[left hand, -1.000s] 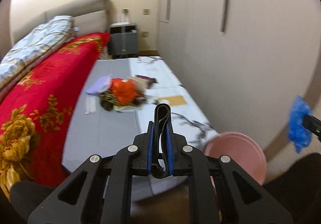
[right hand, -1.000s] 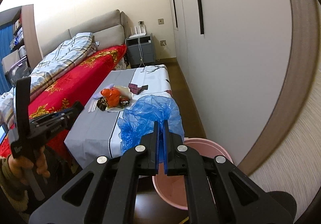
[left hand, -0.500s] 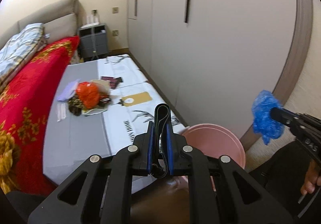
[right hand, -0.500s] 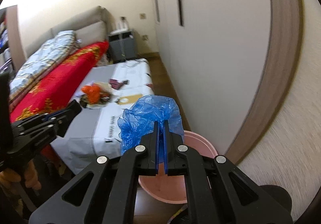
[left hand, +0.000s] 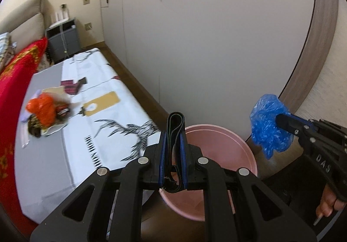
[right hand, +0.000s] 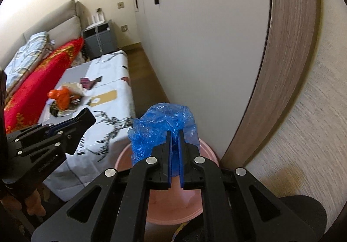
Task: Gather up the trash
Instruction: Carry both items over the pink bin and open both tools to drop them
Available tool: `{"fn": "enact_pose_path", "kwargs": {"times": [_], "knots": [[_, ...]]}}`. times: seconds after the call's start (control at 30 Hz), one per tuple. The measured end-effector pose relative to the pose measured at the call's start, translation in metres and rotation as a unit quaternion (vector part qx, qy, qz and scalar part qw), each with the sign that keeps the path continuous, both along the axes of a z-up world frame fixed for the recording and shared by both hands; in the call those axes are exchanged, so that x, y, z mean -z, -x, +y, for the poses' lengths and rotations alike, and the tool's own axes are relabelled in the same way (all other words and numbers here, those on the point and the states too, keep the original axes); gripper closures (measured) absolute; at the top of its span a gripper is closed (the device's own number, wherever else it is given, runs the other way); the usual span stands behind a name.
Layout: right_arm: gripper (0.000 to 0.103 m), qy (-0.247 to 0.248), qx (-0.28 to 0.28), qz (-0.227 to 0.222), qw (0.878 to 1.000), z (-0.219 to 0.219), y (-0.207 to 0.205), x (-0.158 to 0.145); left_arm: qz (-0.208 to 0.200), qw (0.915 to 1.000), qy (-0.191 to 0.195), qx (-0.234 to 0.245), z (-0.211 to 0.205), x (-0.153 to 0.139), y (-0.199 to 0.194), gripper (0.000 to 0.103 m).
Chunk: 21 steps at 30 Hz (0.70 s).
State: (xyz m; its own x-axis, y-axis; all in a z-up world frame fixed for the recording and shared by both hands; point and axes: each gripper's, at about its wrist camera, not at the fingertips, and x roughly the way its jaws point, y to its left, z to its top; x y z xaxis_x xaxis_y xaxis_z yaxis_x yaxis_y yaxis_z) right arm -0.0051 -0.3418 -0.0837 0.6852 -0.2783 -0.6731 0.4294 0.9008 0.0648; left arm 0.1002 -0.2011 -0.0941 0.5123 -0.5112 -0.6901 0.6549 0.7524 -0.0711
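My left gripper (left hand: 172,135) is shut on a folded black strap (left hand: 175,121) and holds it above the near rim of a pink bucket (left hand: 234,144) on the floor. My right gripper (right hand: 175,136) is shut on a crumpled blue plastic bag (right hand: 160,120) over the same pink bucket (right hand: 208,151). In the left wrist view the blue bag (left hand: 267,120) hangs at the right, just beyond the bucket's rim. A pile of trash with an orange bag (left hand: 42,108) lies on the low table (left hand: 49,155).
A tan paper tag (left hand: 102,103) and dark red wrappers (left hand: 70,87) lie on the table's white cloth. A bed with a red blanket (right hand: 41,68) runs along the left. A grey nightstand (right hand: 100,39) stands at the back. A white wardrobe (left hand: 216,46) closes the right.
Both grippers have swung right and closer to the pink bucket. The strap and the blue bag are now over it. The trash pile has slid to the left of both views.
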Motion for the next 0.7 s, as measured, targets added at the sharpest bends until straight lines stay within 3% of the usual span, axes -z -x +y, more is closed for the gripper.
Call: {"fn": "enact_pose_path", "kwargs": {"times": [0.47,0.5,0.6,0.67,0.7], "knots": [[0.095,0.000,0.045,0.075,0.996,-0.022,-0.030,0.049,0.045,0.9983,-0.031,0.020,-0.039,0.050,-0.025,0.087],[0.093,-0.002,0.047,0.080,0.996,-0.023,-0.032,0.052,0.049,0.9981,-0.031,0.021,-0.040,0.052,-0.027,0.087],[0.067,0.000,0.062,0.088,0.994,-0.026,-0.034,0.057,0.053,0.9976,-0.037,0.024,-0.045,0.061,-0.030,0.086],[0.060,0.002,0.067,0.089,0.994,-0.027,-0.035,0.058,0.054,0.9973,-0.044,0.025,-0.049,0.064,-0.032,0.080],[0.056,0.004,0.068,0.090,0.994,-0.027,-0.034,0.059,0.057,0.9971,-0.044,0.024,-0.049,0.066,-0.033,0.067]]}}
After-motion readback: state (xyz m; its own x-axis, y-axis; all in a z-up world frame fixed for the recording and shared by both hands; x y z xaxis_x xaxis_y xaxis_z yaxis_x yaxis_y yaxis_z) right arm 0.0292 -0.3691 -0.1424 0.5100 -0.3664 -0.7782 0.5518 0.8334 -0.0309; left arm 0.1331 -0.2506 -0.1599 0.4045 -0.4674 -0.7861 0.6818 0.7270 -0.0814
